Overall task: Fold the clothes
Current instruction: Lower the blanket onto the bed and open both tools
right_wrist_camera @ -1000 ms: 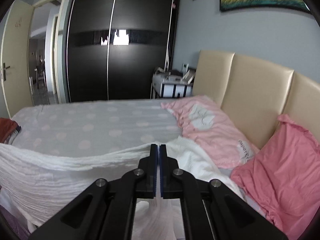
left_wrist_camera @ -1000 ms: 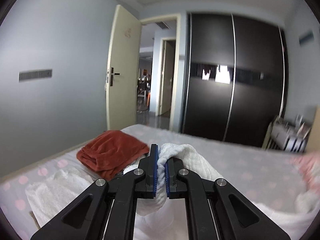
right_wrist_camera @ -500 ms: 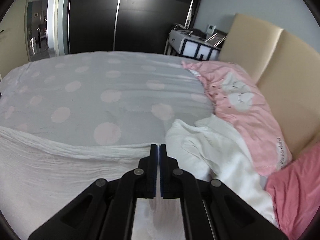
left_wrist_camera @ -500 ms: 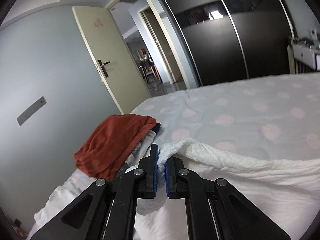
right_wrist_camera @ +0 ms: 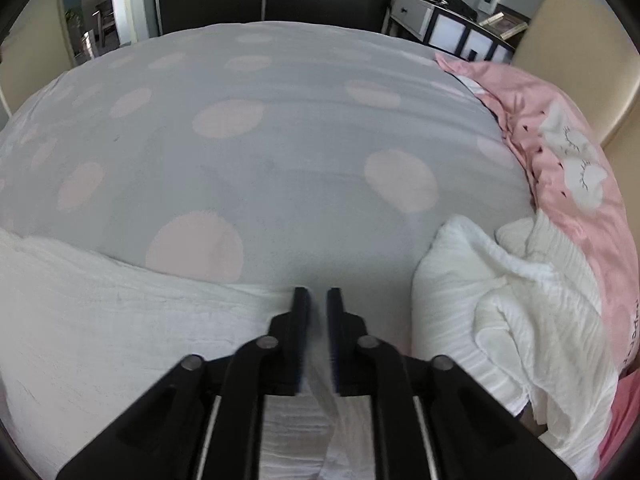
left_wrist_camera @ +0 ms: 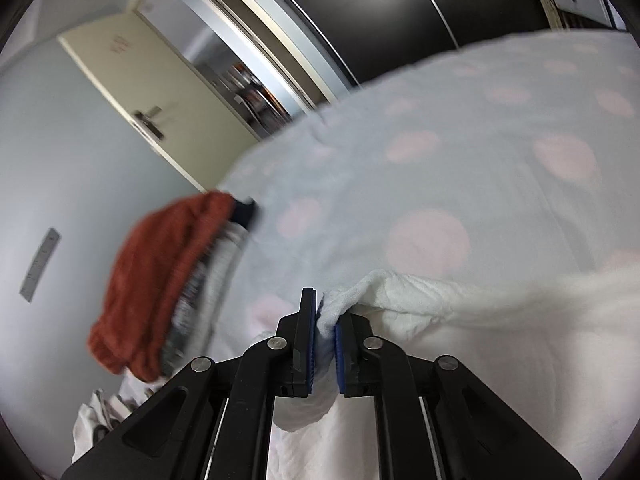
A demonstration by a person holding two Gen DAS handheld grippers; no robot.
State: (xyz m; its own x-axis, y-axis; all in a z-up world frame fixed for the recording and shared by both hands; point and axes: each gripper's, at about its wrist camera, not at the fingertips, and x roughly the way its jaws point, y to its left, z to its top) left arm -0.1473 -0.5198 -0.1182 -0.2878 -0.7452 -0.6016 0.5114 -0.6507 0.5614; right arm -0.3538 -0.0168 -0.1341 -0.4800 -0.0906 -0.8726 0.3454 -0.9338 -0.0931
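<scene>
Two grippers lower a white cloth (right_wrist_camera: 132,312) onto the bed (right_wrist_camera: 280,128).
Bed, spotted grey, carries the cloth along its near edge, now laid flat instead of hanging; folded pile (left_wrist_camera: 160,280) sits at the left edge. Left gripper (left_wrist_camera: 325,322) clenches a bunched corner; right gripper (right_wrist_camera: 318,312) is opening, cloth loose between its jaws, so this fold looks placed.

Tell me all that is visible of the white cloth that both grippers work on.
The white cloth is a thin, crinkled, gauze-like fabric lying spread on the dotted bed sheet. Its far edge runs across the sheet as a wavy line. The left gripper has one bunched corner between its blue-padded fingers while its jaws begin opening. The right gripper is opening, with cloth between its fingers.
</scene>
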